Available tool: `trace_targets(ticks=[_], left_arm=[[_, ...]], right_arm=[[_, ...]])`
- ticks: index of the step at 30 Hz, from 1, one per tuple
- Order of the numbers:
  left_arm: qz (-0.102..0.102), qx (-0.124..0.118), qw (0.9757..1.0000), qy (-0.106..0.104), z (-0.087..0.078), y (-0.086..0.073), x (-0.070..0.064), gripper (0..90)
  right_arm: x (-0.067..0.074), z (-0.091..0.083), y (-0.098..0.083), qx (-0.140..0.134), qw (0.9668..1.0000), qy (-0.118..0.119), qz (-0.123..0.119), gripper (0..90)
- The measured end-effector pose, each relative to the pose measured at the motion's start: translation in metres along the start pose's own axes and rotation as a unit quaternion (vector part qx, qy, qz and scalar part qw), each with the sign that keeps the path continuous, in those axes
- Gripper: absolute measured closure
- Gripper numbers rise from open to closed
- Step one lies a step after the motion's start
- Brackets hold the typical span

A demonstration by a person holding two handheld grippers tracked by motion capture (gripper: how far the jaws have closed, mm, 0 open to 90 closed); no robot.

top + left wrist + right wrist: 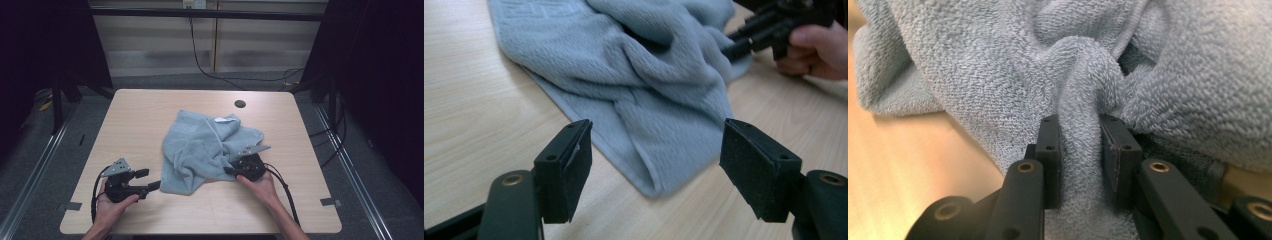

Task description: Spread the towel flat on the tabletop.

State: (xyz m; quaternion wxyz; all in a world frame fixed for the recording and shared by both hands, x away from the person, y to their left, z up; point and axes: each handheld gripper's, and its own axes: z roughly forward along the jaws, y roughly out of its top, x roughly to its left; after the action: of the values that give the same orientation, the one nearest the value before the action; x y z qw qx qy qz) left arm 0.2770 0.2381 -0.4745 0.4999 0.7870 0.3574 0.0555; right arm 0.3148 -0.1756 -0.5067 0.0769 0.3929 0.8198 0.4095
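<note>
From above, a crumpled grey towel (205, 150) lies mid-counter (145, 115); the left claw (150, 180) sits at its near-left corner, the right claw (231, 171) at its near-right edge. In the left gripper view, the jaws gape wide, the towel's corner between them, untouched. In the right gripper view, both jaws pinch 1 towel fold.

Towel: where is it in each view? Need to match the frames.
High view: towel crumpled at table centre.
Left gripper view: upper middle, its corner between the open jaws.
Right gripper view: across the frame, a fold pinched in the jaws.
Shared landmark: right hand-held gripper at the towel's edge, seen top right from the left one.
</note>
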Motion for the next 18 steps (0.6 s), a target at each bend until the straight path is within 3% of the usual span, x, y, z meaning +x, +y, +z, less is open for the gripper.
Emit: trace_targets(ticks=[4, 8, 12, 15, 18], left_arm=[[0.004, -0.012, 0.9999, 0.011, 0.002, 0.011, 0.000, 29.2], [0.006, -0.008, 1.0000, -0.001, 0.017, 0.023, 0.000, 30.1], [0.002, 0.006, 0.9993, -0.036, 0.043, 0.037, -0.007, 28.5], [0.031, 0.046, 0.9973, -0.048, 0.065, 0.037, -0.022, 26.4], [0.044, 0.080, 0.9951, -0.038, 0.075, 0.026, -0.025, 28.5]], right_arm=[[0.017, -0.007, -0.010, 0.005, 0.9996, 0.024, -0.014, 73.3], [0.027, -0.012, -0.016, 0.009, 0.9991, 0.035, -0.021, 73.3], [0.043, -0.020, -0.027, 0.009, 0.9986, 0.044, -0.029, 73.3], [0.048, -0.022, -0.030, 0.011, 0.9983, 0.047, -0.032, 73.3], [0.051, -0.024, -0.031, 0.011, 0.9981, 0.049, -0.035, 72.9]])
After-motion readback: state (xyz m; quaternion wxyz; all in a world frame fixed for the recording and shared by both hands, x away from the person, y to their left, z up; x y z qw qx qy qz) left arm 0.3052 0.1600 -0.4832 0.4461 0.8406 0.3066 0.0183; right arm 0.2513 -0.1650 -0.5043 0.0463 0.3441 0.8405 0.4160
